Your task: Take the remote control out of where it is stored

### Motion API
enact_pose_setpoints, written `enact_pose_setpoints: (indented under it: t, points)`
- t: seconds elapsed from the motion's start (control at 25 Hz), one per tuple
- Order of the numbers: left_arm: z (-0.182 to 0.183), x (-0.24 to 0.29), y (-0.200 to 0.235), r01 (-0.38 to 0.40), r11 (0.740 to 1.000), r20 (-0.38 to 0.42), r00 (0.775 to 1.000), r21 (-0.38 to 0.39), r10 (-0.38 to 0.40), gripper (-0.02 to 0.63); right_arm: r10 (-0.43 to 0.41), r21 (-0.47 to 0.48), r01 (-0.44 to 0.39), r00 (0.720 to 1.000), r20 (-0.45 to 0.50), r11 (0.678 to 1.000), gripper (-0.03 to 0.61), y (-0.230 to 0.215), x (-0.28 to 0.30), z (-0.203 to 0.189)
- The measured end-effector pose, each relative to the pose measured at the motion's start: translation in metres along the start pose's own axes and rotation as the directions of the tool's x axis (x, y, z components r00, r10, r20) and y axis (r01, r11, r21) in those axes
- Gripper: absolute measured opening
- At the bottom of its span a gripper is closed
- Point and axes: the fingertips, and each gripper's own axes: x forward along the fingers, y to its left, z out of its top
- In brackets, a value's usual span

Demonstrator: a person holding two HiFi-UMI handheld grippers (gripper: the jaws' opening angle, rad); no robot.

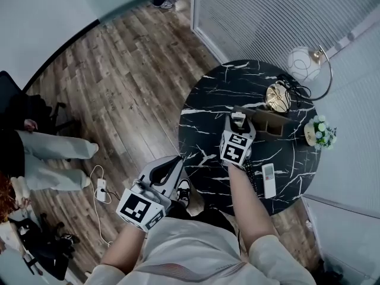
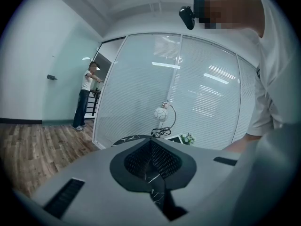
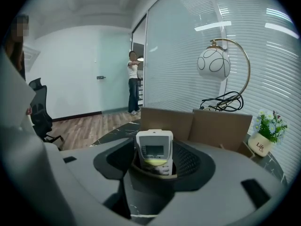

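Observation:
A white remote control with a small screen stands upright in a dark cup-like holder on the black marble table. My right gripper is open around it, with a gap between each pad and the remote. In the head view the right gripper points at the brown cardboard organizer, and the remote's white top shows between its jaws. My left gripper hangs off the table's near left edge, shut and empty; in its own view the left gripper has its pads together.
A second white remote and a dark one lie on the table by my right forearm. A globe lamp, a gold round object with cables and a small flower pot stand behind the organizer. A seated person is at far left.

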Motion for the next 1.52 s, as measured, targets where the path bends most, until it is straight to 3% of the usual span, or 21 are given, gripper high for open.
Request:
enact_pose_setpoints:
  t: [0.36, 0.68, 0.88, 1.08, 1.28, 1.4, 1.52]
  points:
    - [0.004, 0.003, -0.007, 0.01, 1.0, 0.009, 1.0, 0.005, -0.01, 0.009, 0.04, -0.001, -0.041, 0.994, 0.104, 0.999, 0.232, -0.008, -0.034, 0.026]
    - [0.011, 0.007, -0.029, 0.04, 0.999, 0.027, 0.999, 0.026, -0.04, 0.009, 0.114, 0.027, -0.125, 0.96, 0.257, 0.992, 0.231, -0.023, -0.098, 0.073]
    - [0.016, 0.01, -0.047, 0.06, 0.997, 0.043, 0.997, 0.041, -0.062, 0.008, 0.173, 0.047, -0.193, 0.946, 0.274, 0.98, 0.23, -0.042, -0.143, 0.081]
    - [0.017, 0.013, -0.061, 0.08, 0.996, 0.048, 0.995, 0.048, -0.082, 0.009, 0.344, 0.085, -0.36, 0.926, 0.158, 0.929, 0.23, -0.045, -0.181, 0.051]
    - [0.016, 0.013, -0.072, 0.09, 0.995, 0.046, 0.995, 0.049, -0.093, 0.009, 0.436, 0.106, -0.434, 0.9, 0.006, 0.895, 0.23, -0.041, -0.204, -0.006]
    - [0.013, 0.012, -0.076, 0.094, 0.994, 0.04, 0.995, 0.048, -0.096, 0.009, 0.473, 0.098, -0.464, 0.873, -0.12, 0.881, 0.23, -0.028, -0.211, -0.046]
    - [0.012, 0.013, -0.078, 0.096, 0.994, 0.039, 0.994, 0.047, -0.098, 0.009, 0.491, 0.053, -0.496, 0.829, -0.268, 0.867, 0.23, -0.013, -0.211, -0.086]
